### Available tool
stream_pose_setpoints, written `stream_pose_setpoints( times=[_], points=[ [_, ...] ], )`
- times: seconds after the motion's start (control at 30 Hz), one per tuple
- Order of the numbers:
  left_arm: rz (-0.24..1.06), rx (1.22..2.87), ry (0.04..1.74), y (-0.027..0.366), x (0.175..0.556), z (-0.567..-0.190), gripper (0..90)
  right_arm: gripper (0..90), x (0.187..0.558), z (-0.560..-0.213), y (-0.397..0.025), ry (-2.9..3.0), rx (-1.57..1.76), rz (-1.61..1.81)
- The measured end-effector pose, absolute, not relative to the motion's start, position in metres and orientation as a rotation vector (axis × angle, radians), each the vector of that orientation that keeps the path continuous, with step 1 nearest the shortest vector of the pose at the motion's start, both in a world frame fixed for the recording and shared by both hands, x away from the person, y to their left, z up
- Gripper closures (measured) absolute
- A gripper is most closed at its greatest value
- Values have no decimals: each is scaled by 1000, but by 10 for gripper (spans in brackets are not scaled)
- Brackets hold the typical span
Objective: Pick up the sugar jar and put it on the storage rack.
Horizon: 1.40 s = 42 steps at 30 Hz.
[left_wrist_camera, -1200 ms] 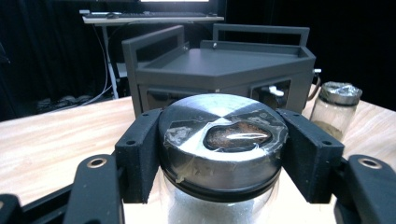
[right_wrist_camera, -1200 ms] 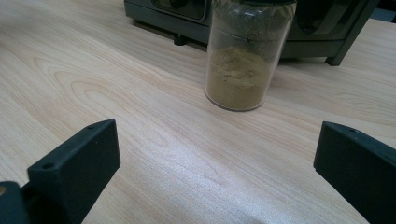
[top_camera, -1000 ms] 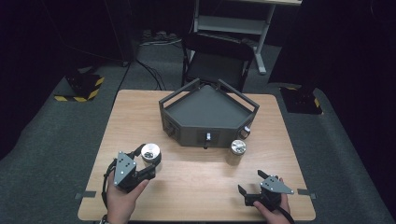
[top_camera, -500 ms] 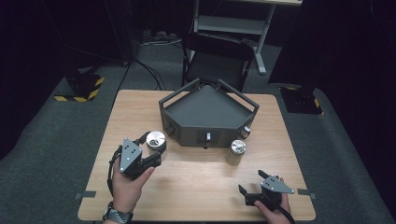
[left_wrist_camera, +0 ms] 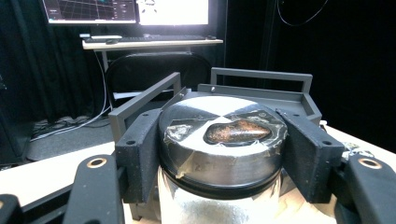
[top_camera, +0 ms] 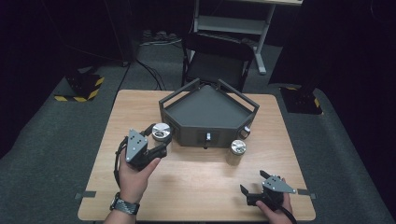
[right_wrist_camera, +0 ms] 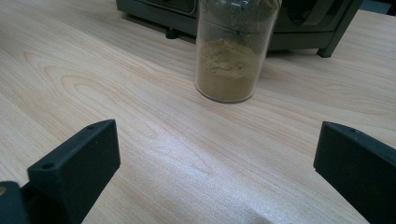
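Note:
A clear jar with a silver lid [left_wrist_camera: 223, 133] and pale powder inside sits between the jaws of my left gripper [left_wrist_camera: 224, 154], which is shut on it just below the lid. In the high view this jar [top_camera: 161, 131] and left gripper [top_camera: 156, 139] are at the front left corner of the dark five-sided tray [top_camera: 187, 137]. A second jar [top_camera: 238, 149] with tan powder [right_wrist_camera: 227, 70] stands on the table just in front of the tray's right side. My right gripper [top_camera: 252, 183] rests open near the front right edge, with the tan jar well ahead of its spread jaws [right_wrist_camera: 219, 154].
A small capped object [top_camera: 246, 132] sits against the tray's right front corner. The tray [left_wrist_camera: 261, 88] has raised rail handles. A dark chair [top_camera: 212, 60] stands behind the wooden table [top_camera: 201, 182]. In the left gripper view, a desk with monitors [left_wrist_camera: 126, 9] is farther back.
My left gripper has carried the silver-lidded jar away from the person and to the right, up to the tray's front left corner. The right gripper and the tan jar have stayed put.

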State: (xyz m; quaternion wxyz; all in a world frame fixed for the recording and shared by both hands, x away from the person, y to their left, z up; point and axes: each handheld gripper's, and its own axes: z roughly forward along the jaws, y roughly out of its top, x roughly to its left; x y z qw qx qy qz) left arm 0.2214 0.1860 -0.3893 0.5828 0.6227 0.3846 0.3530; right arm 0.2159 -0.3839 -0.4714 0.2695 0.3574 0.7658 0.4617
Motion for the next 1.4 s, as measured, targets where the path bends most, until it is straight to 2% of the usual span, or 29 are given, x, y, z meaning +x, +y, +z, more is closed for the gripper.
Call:
stream_pose_setpoints(
  times=[0.57, 1.4],
  points=[
    [808, 1451, 899, 177, 258, -373, 351, 4, 217, -471, -385, 2070, 954, 1249],
    [809, 1486, 885, 139, 324, -357, 351, 4, 216, -473, -389, 2071, 939, 1267]
  ],
)
